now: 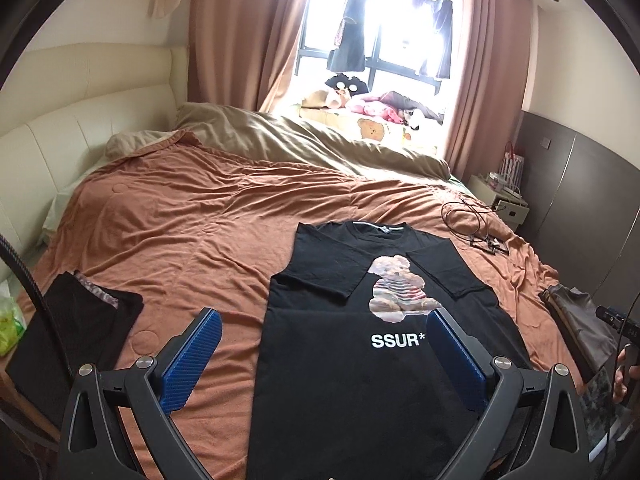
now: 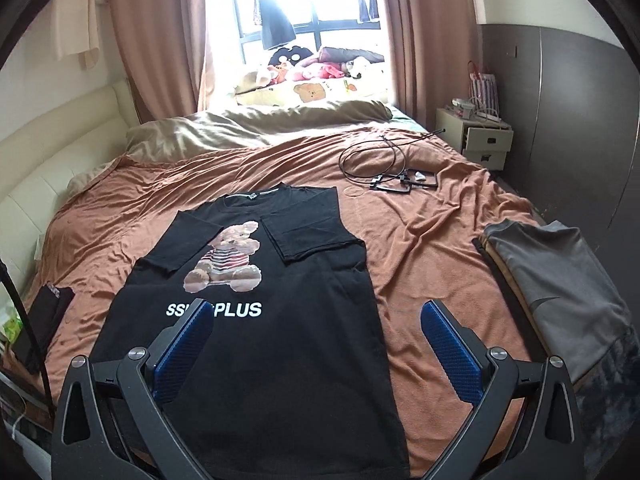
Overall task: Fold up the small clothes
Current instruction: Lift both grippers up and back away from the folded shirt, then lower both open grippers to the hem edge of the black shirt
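A black T-shirt (image 1: pixel 340 360) with a teddy bear print and white lettering lies flat, front up, on the orange bedspread (image 1: pixel 180 216). Both short sleeves are folded inward over the chest. It also shows in the right wrist view (image 2: pixel 272 344). My left gripper (image 1: pixel 324 324) is open and empty, held above the shirt's lower left part. My right gripper (image 2: pixel 318 316) is open and empty, above the shirt's lower right edge. The shirt's bottom hem is hidden under the grippers.
A dark folded garment (image 1: pixel 76 332) lies at the bed's left edge. A grey folded pile (image 2: pixel 560 288) lies at the right edge. A black cable and glasses (image 2: pixel 396 172) lie beyond the shirt. A beige duvet (image 2: pixel 256 124), a nightstand (image 2: pixel 476 136) and a headboard (image 1: pixel 60 140) surround the bed.
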